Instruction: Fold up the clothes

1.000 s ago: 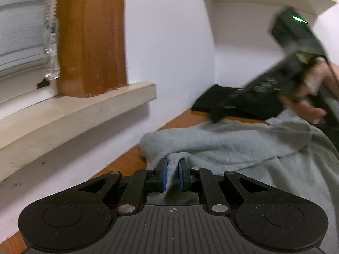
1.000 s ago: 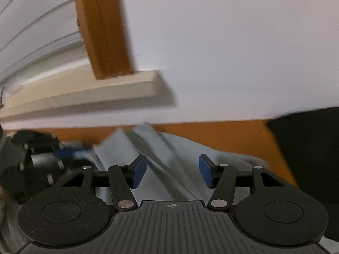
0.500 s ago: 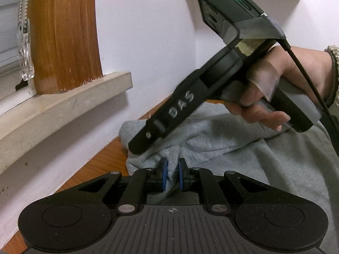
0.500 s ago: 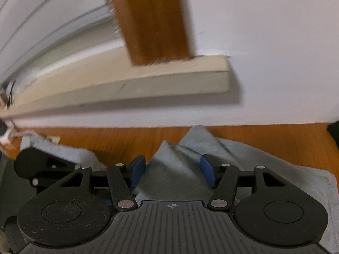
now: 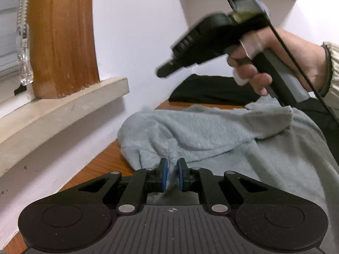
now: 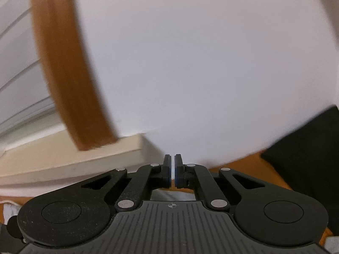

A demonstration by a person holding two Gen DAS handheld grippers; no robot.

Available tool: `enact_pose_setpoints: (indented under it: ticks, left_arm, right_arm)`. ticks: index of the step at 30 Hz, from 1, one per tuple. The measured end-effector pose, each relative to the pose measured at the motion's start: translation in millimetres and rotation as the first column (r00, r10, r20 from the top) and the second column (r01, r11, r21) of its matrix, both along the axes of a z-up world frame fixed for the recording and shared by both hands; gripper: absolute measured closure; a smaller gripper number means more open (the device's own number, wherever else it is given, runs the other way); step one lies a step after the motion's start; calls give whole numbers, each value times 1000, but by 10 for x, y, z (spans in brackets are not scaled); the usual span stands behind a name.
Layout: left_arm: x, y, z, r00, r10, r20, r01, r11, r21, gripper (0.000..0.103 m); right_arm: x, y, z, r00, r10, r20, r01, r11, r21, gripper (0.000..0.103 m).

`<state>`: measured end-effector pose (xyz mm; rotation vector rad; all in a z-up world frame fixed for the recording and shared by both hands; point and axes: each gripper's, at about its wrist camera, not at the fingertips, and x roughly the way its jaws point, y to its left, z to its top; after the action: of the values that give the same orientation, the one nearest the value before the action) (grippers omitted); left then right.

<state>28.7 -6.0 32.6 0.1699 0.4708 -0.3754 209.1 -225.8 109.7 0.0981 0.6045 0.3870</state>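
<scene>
White wall (image 5: 137, 42), cream window sill (image 5: 63, 110), brown wooden frame (image 5: 61, 38), orange-brown tabletop (image 5: 101, 165).

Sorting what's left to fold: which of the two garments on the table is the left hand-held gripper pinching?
The light grey garment: a fold of it sits between the left hand-held gripper's blue pads. The black garment lies untouched farther back by the wall.

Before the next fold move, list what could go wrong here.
1. The left gripper pinches only a small bunch of the grey garment; a pull could slip it free.
2. The right gripper is shut and seemingly empty, lifted clear of the cloth, so the far side may sag or fold crooked.
</scene>
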Motion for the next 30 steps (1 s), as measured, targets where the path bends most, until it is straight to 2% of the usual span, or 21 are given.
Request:
enact_pose_setpoints:
  ticks: [1, 4, 5, 6, 8, 10, 13, 15, 17, 18, 19, 20, 22, 25, 28, 30]
  left_arm:
    - [-6, 5, 8, 1000, 7, 3, -7, 1000, -4, 91]
    - [-12, 31, 36, 999, 40, 13, -40, 999, -13, 91]
    - [-10, 44, 41, 999, 52, 17, -51, 999, -14, 86]
    - [-13, 55, 36, 998, 51, 22, -51, 999, -16, 81]
    - [-43, 41, 37, 998, 46, 42, -45, 999, -9, 49]
    - [-64, 9, 32, 998, 36, 60, -37, 999, 5, 42]
    - [-34, -27, 11, 998, 42, 55, -44, 999, 24, 45]
    - [-13, -23, -1, 998, 48, 47, -49, 999, 23, 55]
    - [9, 18, 0, 996, 78, 39, -79, 997, 8, 77]
    - [20, 48, 3, 994, 100, 34, -100, 995, -2, 84]
    - [30, 78, 6, 992, 122, 29, -122, 993, -11, 94]
    - [41, 123, 15, 988, 151, 22, -150, 988, -21, 94]
    - [58, 289, 56, 973, 233, -1, -232, 971, -48, 94]
    - [75, 519, 75, 959, 280, -53, -283, 955, -86, 94]
    - [113, 539, 13, 958, 265, -105, -272, 961, -56, 93]
    - [115, 528, 7, 960, 259, -110, -265, 963, -47, 91]
  right_arm:
    - [4, -56, 16, 1000, -23, 3, 23, 1000, 8, 96]
    - [54, -99, -73, 995, 81, -65, -79, 996, 32, 82]
    - [34, -88, -95, 992, 110, -69, -108, 994, 32, 66]
    - [1, -71, -113, 989, 134, -66, -133, 991, 27, 57]
    - [-25, -45, -149, 984, 168, -67, -167, 986, 19, 56]
    - [-46, -49, -216, 977, 190, -101, -190, 982, 11, 54]
    - [-80, -55, -322, 965, 212, -154, -216, 976, -10, 51]
    - [-105, -79, -382, 962, 210, -175, -218, 976, -29, 51]
    - [-146, -142, -411, 961, 211, -177, -219, 976, -24, 52]
    - [-139, -123, -422, 963, 211, -166, -218, 975, -26, 62]
    - [-121, -90, -435, 966, 211, -152, -218, 975, -31, 78]
    - [-125, -83, -413, 967, 214, -134, -221, 974, -38, 100]
    - [-157, -139, -325, 968, 229, -104, -231, 973, -3, 101]
    - [-203, -194, -233, 966, 246, -84, -244, 969, 30, 101]
    - [-228, -125, -304, 932, 318, -174, -318, 948, 26, 100]
    - [-301, -55, -350, 918, 347, -192, -356, 935, -12, 100]
